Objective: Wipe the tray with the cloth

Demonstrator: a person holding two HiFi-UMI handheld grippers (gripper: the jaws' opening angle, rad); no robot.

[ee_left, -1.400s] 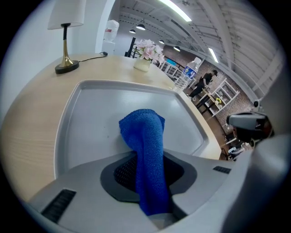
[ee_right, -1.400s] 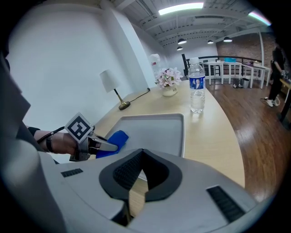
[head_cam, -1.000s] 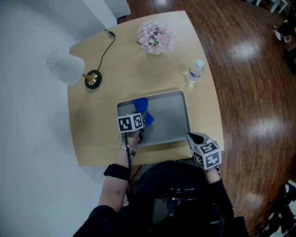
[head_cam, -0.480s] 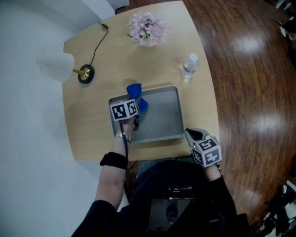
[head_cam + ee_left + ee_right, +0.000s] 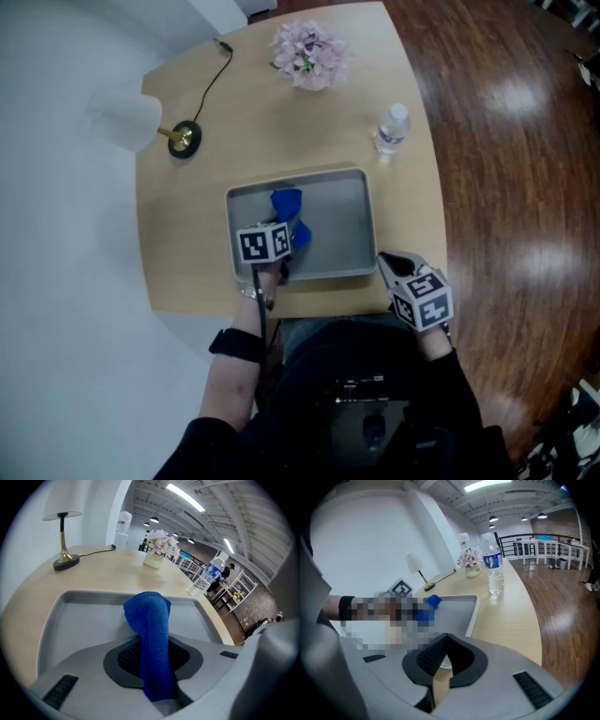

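In the head view, the tray lies on the tabletop, near the edge where the person stands. The left claw hangs over the left half of the tray, and the blue cloth shows in front of it, on the tray floor. The right claw sits just beside the near right corner of the tray. We think it waits there to steady the tray, but we cannot tell if it touches the rim. A lamp, some flowers and a water bottle stand beyond the tray, well apart from it.

In the left gripper view, the left claw is clenched on the cloth, gripping its lower end. The free end rises as a folded hump towards the far wall of the tray. We judge that this steep downward hold lets the loose part drag over the tray floor.

In the right gripper view, the pads of the right claw meet at their tips and nothing is between them, so it is clenched and empty. The tray lies ahead and to the left of it, and the bottle stands beyond the tray.

The wiping seems to be under way, and the right half of the tray looks bare.
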